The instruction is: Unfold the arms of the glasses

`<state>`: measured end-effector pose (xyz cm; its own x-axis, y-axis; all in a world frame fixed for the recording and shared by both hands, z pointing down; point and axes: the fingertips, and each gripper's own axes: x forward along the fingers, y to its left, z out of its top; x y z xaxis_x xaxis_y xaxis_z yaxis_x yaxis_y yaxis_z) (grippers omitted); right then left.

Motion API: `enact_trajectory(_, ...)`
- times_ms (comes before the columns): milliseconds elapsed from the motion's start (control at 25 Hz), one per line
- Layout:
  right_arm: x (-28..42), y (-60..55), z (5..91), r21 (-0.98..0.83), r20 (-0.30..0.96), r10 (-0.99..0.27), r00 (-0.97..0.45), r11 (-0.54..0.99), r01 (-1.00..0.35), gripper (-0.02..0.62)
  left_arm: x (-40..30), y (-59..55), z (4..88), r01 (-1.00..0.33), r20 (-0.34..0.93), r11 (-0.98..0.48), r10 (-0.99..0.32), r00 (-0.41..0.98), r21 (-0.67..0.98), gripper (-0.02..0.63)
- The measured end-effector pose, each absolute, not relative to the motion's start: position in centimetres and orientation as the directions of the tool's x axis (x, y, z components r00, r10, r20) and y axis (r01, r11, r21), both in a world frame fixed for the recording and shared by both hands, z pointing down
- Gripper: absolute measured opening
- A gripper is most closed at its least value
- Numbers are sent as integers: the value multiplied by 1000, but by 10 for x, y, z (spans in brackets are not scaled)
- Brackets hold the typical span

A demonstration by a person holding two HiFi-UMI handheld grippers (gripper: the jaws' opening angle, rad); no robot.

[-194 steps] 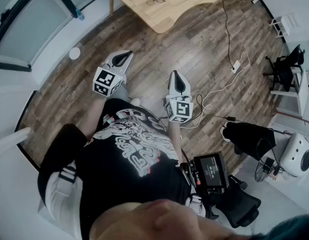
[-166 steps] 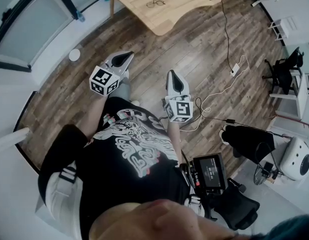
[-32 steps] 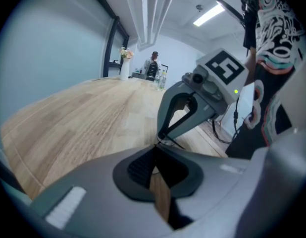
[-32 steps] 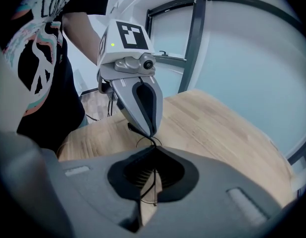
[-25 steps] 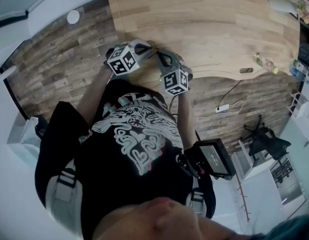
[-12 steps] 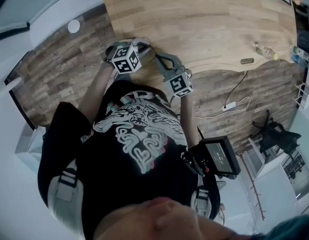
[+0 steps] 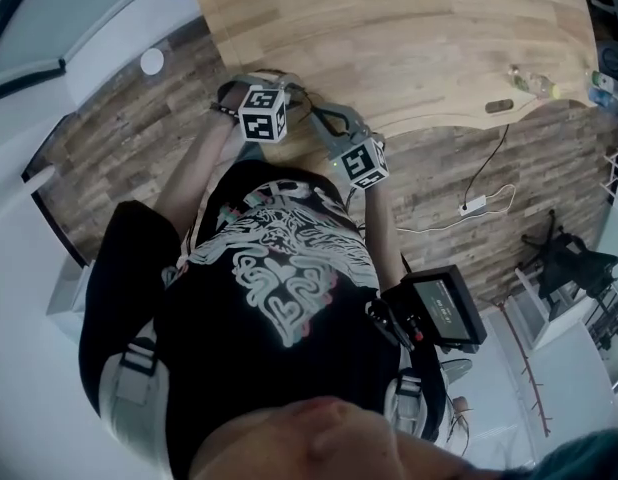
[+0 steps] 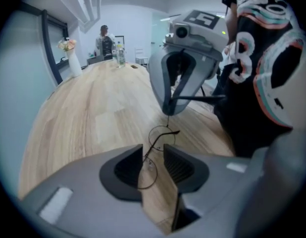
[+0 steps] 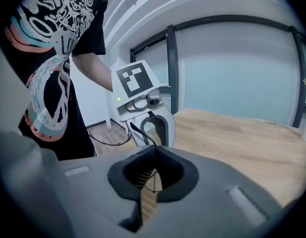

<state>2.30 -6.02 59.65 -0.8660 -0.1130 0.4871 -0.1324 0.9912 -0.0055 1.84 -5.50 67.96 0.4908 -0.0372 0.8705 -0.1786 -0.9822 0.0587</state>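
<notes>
Left hand-held gripper (image 8: 153,155) just opened round glasses (image 8: 161,137); right hand-held gripper (image 9: 154,149) pinches one arm (image 9: 143,133).

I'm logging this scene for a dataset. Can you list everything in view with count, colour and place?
table: one, light wood, in front of the person
glasses: one pair, thin dark wire, at the table's near edge
vase: one, white with pink flowers, table's far end
bottle: one, clear, table's far end
floor: brown wood planks
power strip: one, white, on the floor with its cable
chair: one, black, on the floor at the right
left tool: one, grey; its jaws have just been opening, the glasses between them unpressed
right tool: one, grey, shut on an arm of the glasses
</notes>
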Motion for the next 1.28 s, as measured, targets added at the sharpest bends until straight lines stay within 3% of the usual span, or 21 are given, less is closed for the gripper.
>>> enact_trajectory(520, 35, -61, 600, -13, 489, -104, -866, 992, -126, -2, 35, -60, 710, 88, 943, -996, 26, 332, -3, 89)
enact_trajectory(600, 35, -62, 601, -13, 488, -105, -867, 992, -127, -2, 34, -61, 713, 103, 946, -995, 37, 321, 3, 6)
enact_trajectory(800, 35, -64, 602, -24, 483, -111, -868, 990, -140, -2, 34, -57, 716, 123, 947, -992, 60, 317, 22, -9)
enact_trajectory(1000, 38, -72, 600, -21, 480, -131, -867, 987, -161, -2, 36, -55, 712, 73, 927, -995, 94, 363, 73, -11)
enact_trajectory(1280, 50, -83, 590, -93, 417, -189, -889, 964, -249, -2, 35, -55, 683, -109, 841, -977, 98, 532, 183, -11)
